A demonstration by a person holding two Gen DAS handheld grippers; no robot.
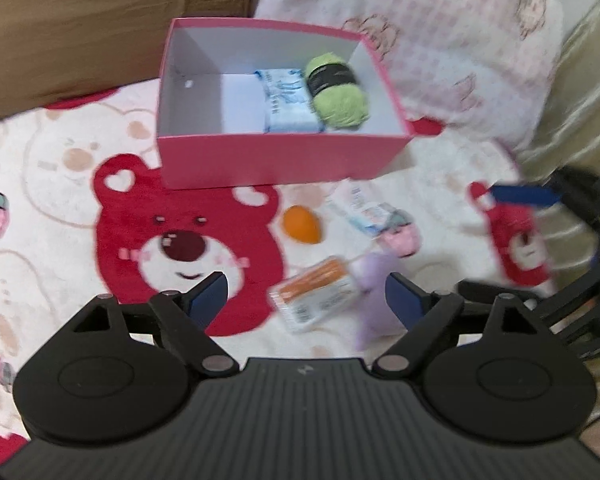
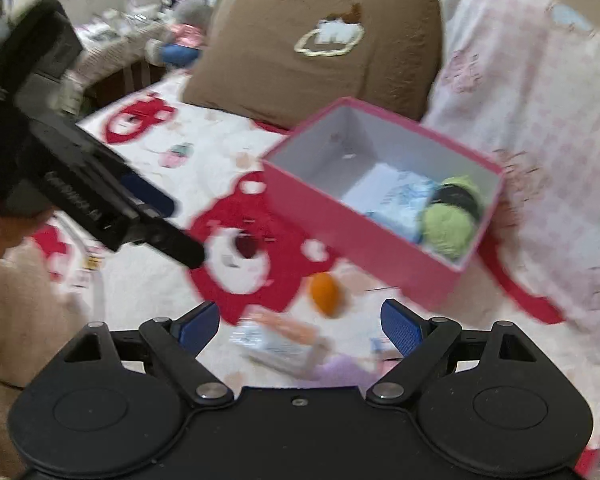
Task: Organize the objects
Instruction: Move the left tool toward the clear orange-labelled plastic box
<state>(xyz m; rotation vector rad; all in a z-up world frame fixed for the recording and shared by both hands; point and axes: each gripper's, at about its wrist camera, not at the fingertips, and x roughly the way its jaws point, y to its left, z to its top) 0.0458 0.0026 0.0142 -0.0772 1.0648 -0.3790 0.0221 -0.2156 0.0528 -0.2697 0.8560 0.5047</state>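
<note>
On the bear-printed blanket, the left gripper is hovering with its jaws spread apart and nothing between them, above a clear packet with orange sticks and a lilac soft thing. A little further, an orange egg-shaped item and a small white packet are lying in front of the pink box, which is holding a blue-white tissue pack and a green yarn ball. To the right, the right gripper is also waiting released and empty over the same packet.
</note>
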